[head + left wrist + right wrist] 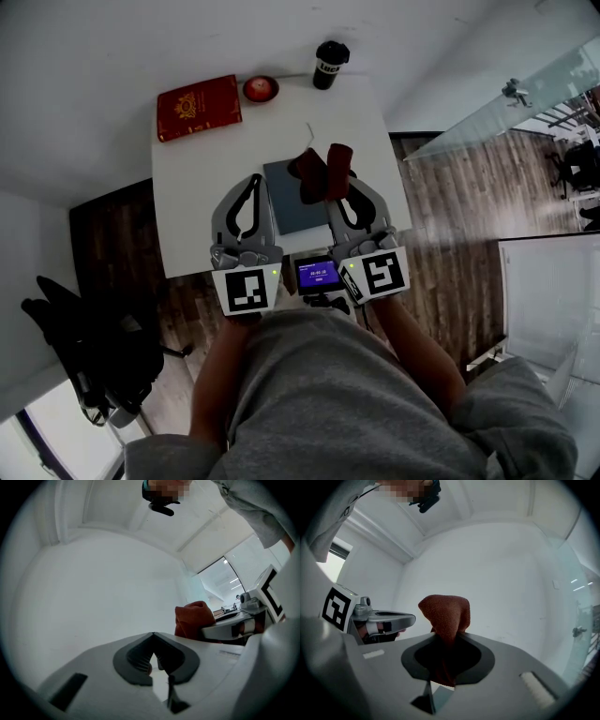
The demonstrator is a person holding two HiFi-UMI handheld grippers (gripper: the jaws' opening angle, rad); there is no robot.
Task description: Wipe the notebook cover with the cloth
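Note:
A dark grey notebook (286,208) lies flat in the middle of the white table (202,178). My right gripper (335,190) is shut on a dark red cloth (323,169), which bunches up over the notebook's far right part. In the right gripper view the cloth (445,613) sticks up from between the jaws of that gripper (447,637). My left gripper (255,180) hovers by the notebook's left edge, shut and holding nothing. In the left gripper view its jaws meet at the tip (153,634), and the cloth (192,618) shows beyond them to the right.
A red hardcover book (198,106), a small round red object (261,88) and a black cup (329,64) stand along the table's far edge. A black chair (84,356) is on the floor at the left. A glass partition (506,112) runs to the right.

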